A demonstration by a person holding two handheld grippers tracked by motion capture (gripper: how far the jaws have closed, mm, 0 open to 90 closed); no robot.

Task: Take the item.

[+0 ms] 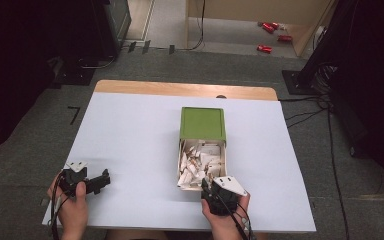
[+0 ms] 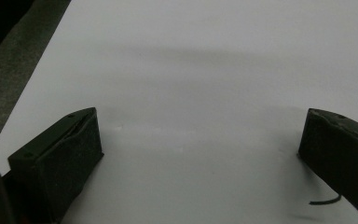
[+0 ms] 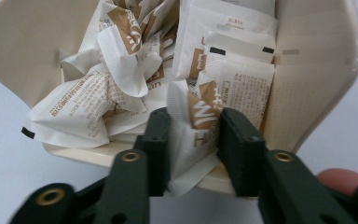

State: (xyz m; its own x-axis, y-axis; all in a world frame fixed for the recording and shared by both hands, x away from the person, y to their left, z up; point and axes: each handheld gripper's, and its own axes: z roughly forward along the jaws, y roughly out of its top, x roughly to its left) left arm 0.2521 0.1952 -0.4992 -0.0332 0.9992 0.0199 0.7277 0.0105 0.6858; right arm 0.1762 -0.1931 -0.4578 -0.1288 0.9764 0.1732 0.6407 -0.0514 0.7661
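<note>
From the high view, we see an open cream box (image 1: 182,165) at the middle of the white counter (image 1: 130,150), its green lid (image 1: 202,123) folded back toward the far edge. It is full of white and brown paper sachets (image 1: 197,167), loosely heaped. Our right gripper (image 1: 211,186) sits at the box's near end, close to the counter's near edge. Our left gripper (image 1: 101,181) rests near the near left corner, well apart from the box.

In the left gripper view, we find its jaws spread wide over bare counter (image 2: 191,60), with nothing between them.

In the right gripper view, our gripper (image 3: 191,140) is clamped on one crumpled white sachet (image 3: 196,122) with brown lettering, at the box's near rim (image 3: 74,151). Behind it, more sachets (image 3: 98,102) lie creased and overlapping, some flat against the right wall.
</note>
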